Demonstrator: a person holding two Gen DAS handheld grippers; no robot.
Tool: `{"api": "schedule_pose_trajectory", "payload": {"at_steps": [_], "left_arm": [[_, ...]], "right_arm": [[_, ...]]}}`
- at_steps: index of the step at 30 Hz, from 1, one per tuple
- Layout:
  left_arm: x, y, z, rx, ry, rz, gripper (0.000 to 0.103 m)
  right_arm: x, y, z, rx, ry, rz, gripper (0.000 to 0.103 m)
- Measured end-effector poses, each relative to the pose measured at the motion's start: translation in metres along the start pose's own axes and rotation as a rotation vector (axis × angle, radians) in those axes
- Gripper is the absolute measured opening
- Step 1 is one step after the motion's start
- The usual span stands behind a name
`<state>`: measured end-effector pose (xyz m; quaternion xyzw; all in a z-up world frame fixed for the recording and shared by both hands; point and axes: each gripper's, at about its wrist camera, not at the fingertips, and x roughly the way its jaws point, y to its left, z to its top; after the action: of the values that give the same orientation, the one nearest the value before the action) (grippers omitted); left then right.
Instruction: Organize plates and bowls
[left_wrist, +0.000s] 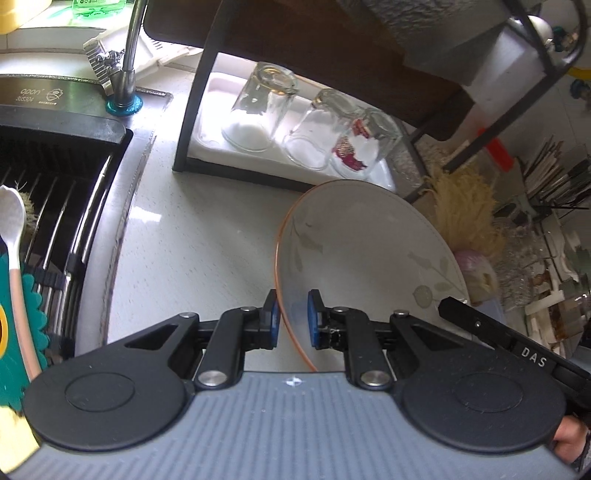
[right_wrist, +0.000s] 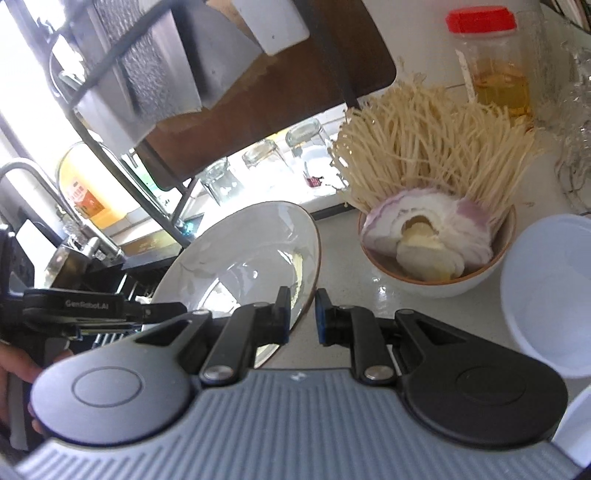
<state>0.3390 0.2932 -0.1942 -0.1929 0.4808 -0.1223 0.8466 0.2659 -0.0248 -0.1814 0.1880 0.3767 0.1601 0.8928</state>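
Observation:
A white plate (left_wrist: 369, 254) with a leaf pattern and an orange rim is held tilted above the counter. My left gripper (left_wrist: 292, 317) has its blue pads on either side of the plate's near rim, with a small gap showing. My right gripper (right_wrist: 302, 314) straddles the opposite rim of the same plate (right_wrist: 243, 266), also with a gap at the pads. The right gripper's body shows in the left wrist view (left_wrist: 517, 343), and the left gripper's body in the right wrist view (right_wrist: 74, 306). A bowl (right_wrist: 436, 273) holds onion and enoki mushrooms. An empty white bowl (right_wrist: 550, 291) stands at the right.
A dark shelf rack (left_wrist: 192, 110) holds a white tray with three upturned glasses (left_wrist: 258, 107). The sink (left_wrist: 55, 192) with a faucet (left_wrist: 127, 62) lies left. A red-capped oil bottle (right_wrist: 491, 62) stands behind the mushroom bowl.

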Motion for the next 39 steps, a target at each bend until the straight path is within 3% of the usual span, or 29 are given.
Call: {"api": "schedule_pose_trajectory", "payload": {"at_steps": [20,30,39], "left_arm": [[-0.042,-0.062,-0.054,-0.037,-0.018,-0.05,0.018],[-0.031,-0.072,-0.089,-0.076,0.049,-0.089,0.018],[-0.027,-0.079,-0.115,-0.07,0.102,-0.057,0.018]], "right_arm": [[-0.083,-0.018,-0.018,0.031,-0.065,-0.001,0.017],[-0.111,-0.031,-0.043,0.029,-0.046,-0.046,0.017],[-0.126,-0.035,-0.068,0.014,0.002,-0.077,0.017]]}}
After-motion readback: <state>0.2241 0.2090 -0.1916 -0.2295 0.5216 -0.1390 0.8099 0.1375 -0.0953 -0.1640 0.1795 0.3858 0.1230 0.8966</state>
